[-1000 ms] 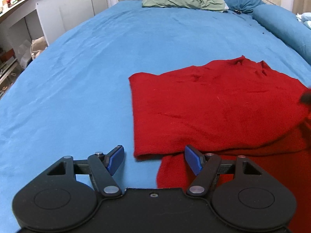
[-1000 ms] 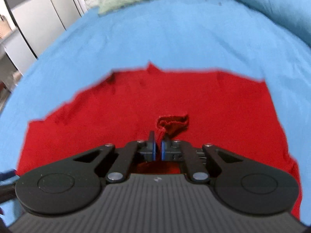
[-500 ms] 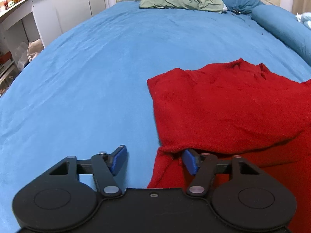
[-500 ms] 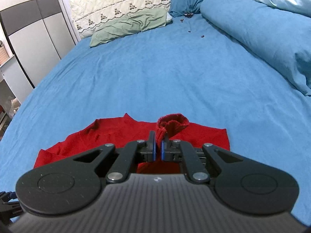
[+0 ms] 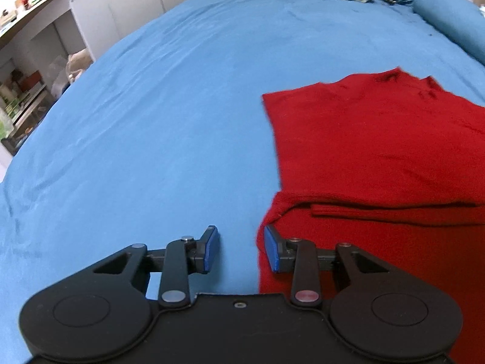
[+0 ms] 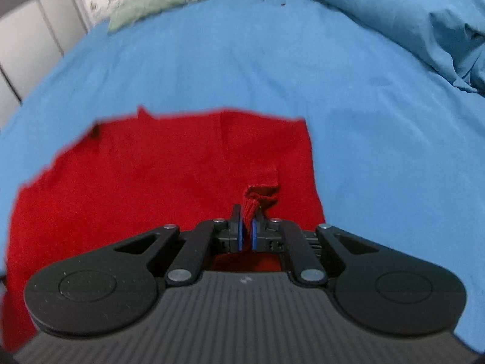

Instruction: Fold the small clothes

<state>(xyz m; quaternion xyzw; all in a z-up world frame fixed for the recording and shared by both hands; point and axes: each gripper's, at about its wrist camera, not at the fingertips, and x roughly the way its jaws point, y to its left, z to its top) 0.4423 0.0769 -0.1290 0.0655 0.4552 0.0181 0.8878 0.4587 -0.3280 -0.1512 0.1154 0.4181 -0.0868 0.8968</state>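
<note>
Right hand-held gripper point(image 6: 246, 232) has its blue pads pressed together on a bunched bit of the red garment point(image 6: 157, 188), a little knot of knit poking up just past the fingertips, so this hand is the one carrying cloth. The garment lies spread on the blue bed point(image 6: 242, 69), well short of the pillow end, with its far edge running roughly side to side and its right edge running away from the camera. Over on the other side, the left hand-held gripper point(image 5: 239, 248) is spread wide and holds nothing; its left pad hangs over bare bed point(image 5: 151, 139), while its right pad touches, or nearly touches, the garment's point(image 5: 379, 151) near left corner. From there the cloth lies ahead and to the right, a folded layer stacked on a lower one, the fold line crossing side to side. By my read, the left is nearer that free corner and only needs a slight shift rightward to straddle the edge before closing.
</note>
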